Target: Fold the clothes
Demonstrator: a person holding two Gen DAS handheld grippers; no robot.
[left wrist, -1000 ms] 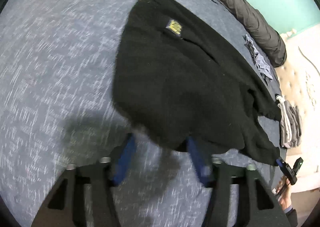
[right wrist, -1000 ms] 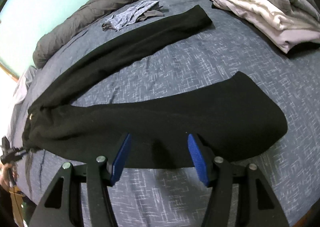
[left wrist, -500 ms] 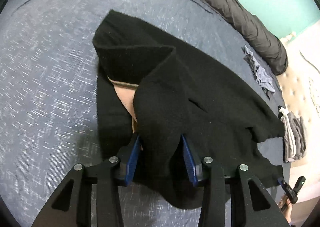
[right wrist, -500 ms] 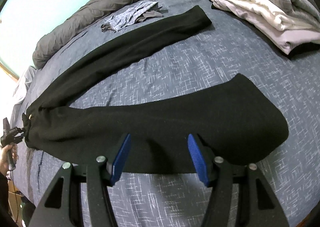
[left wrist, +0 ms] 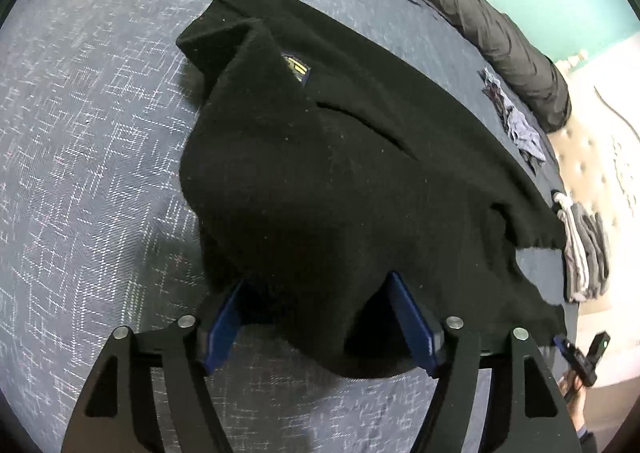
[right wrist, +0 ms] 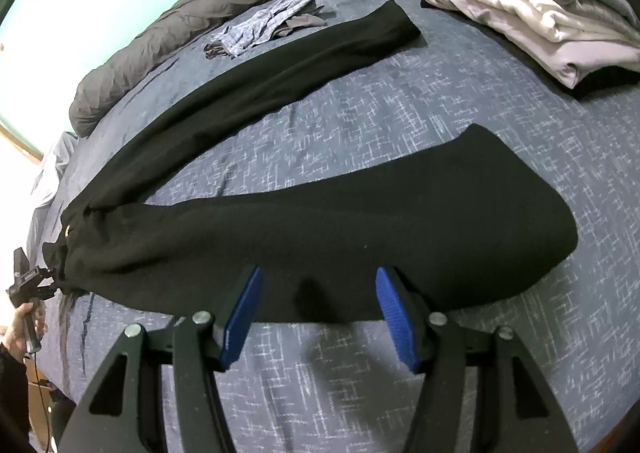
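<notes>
Black trousers (right wrist: 360, 221) lie spread on the bed with both legs stretched out. The waist end (left wrist: 320, 157), with a small yellow label (left wrist: 297, 68), is humped up in front of my left gripper (left wrist: 318, 301). The left jaws are opening; a loose flap of the waist cloth hangs between the blue pads (left wrist: 224, 317) without being pressed. My right gripper (right wrist: 318, 293) stands open over the near edge of the closer leg, which lies flat between its pads (right wrist: 394, 317). The far leg (right wrist: 304, 53) runs towards the pillows. In the right wrist view, the left gripper (right wrist: 28, 281) sits at the waistband.
A stack of folded grey and white clothes (right wrist: 540, 13) sits at the bed's far right. A crumpled checked garment (right wrist: 268, 25) lies beside a rolled grey duvet (right wrist: 240, 1). The navy patterned bedcover (right wrist: 400, 113) lies under everything. A tufted headboard (left wrist: 600, 157) bounds one side.
The left jaws have spread wider. The waist cloth, pinched and turned back showing its lining half a second ago, now lies label up. The right gripper has stayed put.
</notes>
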